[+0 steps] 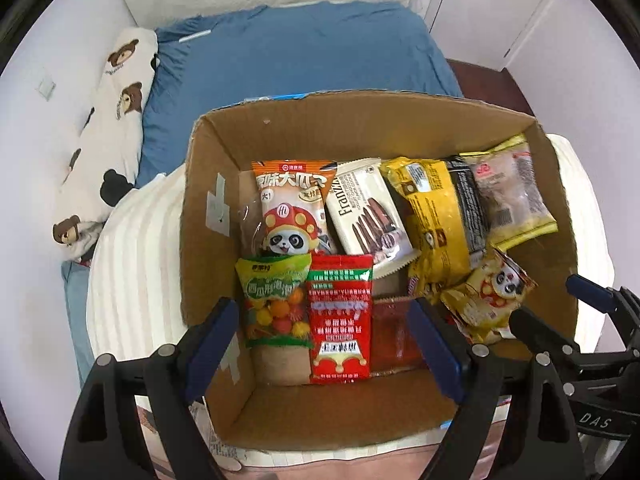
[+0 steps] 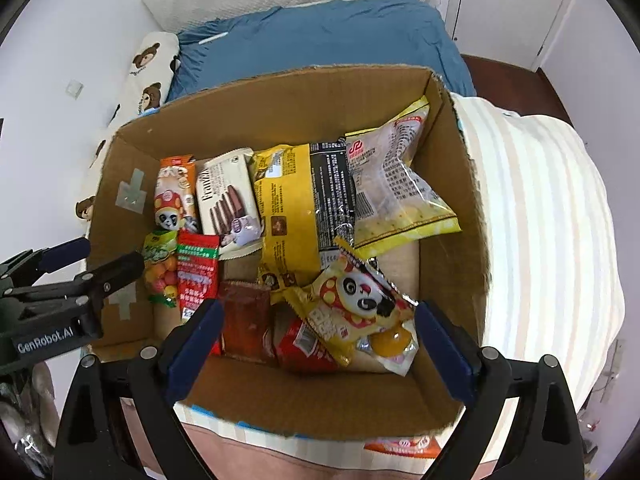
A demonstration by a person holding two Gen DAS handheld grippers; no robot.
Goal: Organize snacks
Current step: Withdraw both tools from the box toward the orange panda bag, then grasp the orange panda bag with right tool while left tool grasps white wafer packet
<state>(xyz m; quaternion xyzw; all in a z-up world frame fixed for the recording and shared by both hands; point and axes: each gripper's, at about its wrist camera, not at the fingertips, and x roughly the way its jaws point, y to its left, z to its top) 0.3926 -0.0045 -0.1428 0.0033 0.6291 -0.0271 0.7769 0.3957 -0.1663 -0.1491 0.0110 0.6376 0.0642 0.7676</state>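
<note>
I have both sets of tongs hanging over the cardboard box [image 1: 208,200], pointing steeply down into it. The left tongs [image 1: 326,336] stand wide apart with nothing between the pads; under them lie the red sachet [image 1: 340,316] and the green candy bag [image 1: 274,300]. The right tongs [image 2: 318,344] are just as wide and empty, with the small yellow panda pack [image 2: 356,300] lying loose beneath them, tilted across its neighbours.

My reading: this is a gap between placements, with both tongs free. The box sits on a striped cushion [image 2: 552,220] on the bed [image 1: 304,52].

Inside I count 9 packets in the right wrist view. The far row, running from 10 to 2 o'clock, holds 4: the orange panda bag [image 1: 288,208], the white wafer pack [image 1: 364,212], the big yellow-and-black bag [image 1: 440,216] and the clear yellow-edged bag [image 1: 512,196]. The near row holds 5: the green candy bag, the red sachet, a dark red pack [image 2: 244,320], a red wrapper [image 2: 304,344] half buried, and the panda pack.

1 more orange packet [image 2: 404,446] lies outside at 5 o'clock. My next move would be fetching it, or straightening the panda pack first.
</note>
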